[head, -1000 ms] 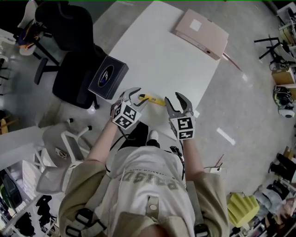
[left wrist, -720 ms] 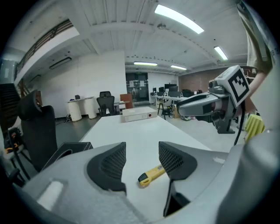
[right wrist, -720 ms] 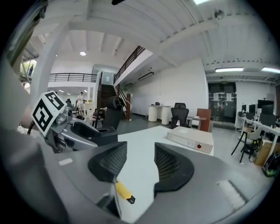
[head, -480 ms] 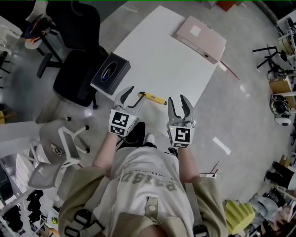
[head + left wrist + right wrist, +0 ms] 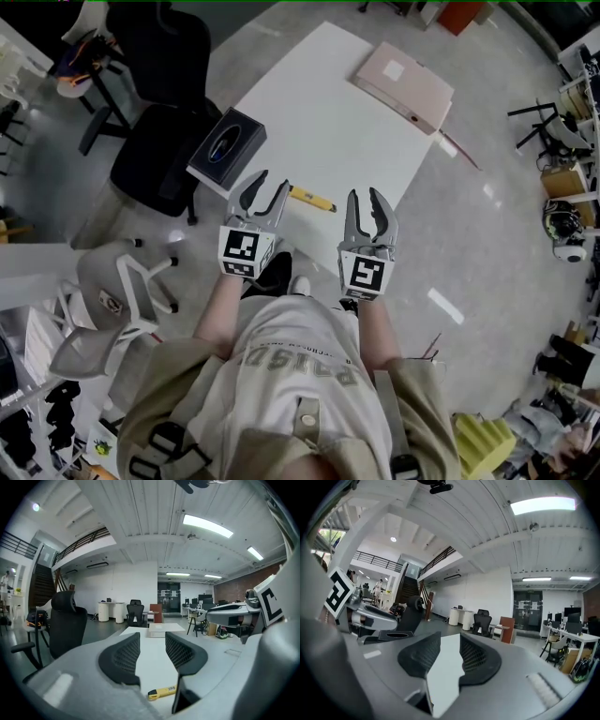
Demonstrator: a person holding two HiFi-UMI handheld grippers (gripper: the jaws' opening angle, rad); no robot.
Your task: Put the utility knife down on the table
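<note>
Yellow utility knife [image 5: 311,199] with a black tip lies flat on the white rectangular table [image 5: 319,103], near the edge closest to the person, touched by nothing. The left gripper [image 5: 272,183] hangs just beside it and above the edge, its jaws apart, having just been closing, with nothing between them; its own view shows the knife below on the tabletop. The right gripper [image 5: 364,195] hovers near, likewise part-open, just narrowed and empty. A black box [image 5: 225,148] overhangs the left edge; a pale pink binder [image 5: 405,80] lies at the far corner.
</note>
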